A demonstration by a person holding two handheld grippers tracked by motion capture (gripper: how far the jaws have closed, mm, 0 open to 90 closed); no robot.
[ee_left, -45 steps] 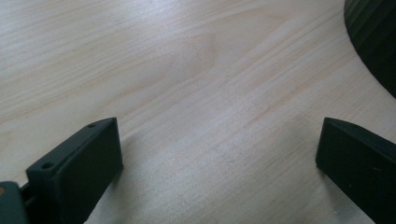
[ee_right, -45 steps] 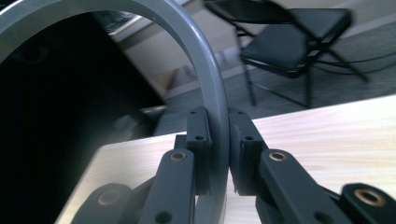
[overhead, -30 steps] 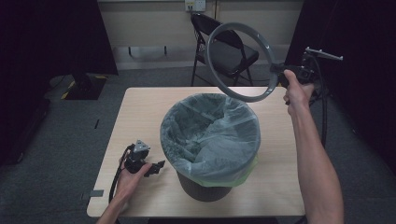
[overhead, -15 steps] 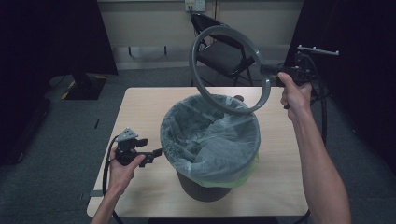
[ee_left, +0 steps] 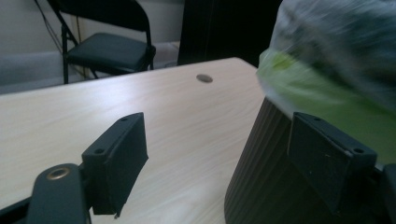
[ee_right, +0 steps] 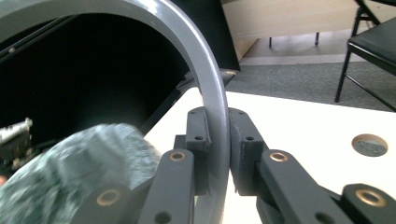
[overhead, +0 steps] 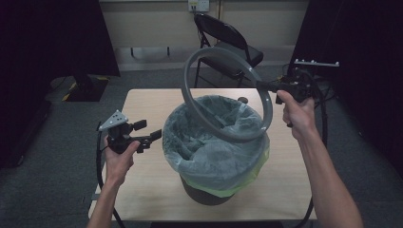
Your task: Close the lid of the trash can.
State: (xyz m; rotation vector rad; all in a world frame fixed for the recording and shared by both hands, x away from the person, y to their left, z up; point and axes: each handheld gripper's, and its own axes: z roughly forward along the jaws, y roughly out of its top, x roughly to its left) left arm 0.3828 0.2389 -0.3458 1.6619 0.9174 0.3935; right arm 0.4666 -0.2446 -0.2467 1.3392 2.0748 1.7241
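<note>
From the high view, a grey ring (overhead: 228, 92) is held tilted above the lined bin (overhead: 216, 142) by the right gripper (overhead: 264, 86). In the left gripper view, nothing is held — the left gripper (ee_left: 233, 163) is spread wide beside the bin (ee_left: 266, 177). In the right gripper view, the ring (ee_right: 212, 100) is pinched tight — the right gripper (ee_right: 218, 149) is clamped on it.

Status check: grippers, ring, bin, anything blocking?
Right gripper shut on grey ring, held tilted above lined bin. Left gripper open, empty, beside bin. Nothing between ring and bin mouth.
</note>
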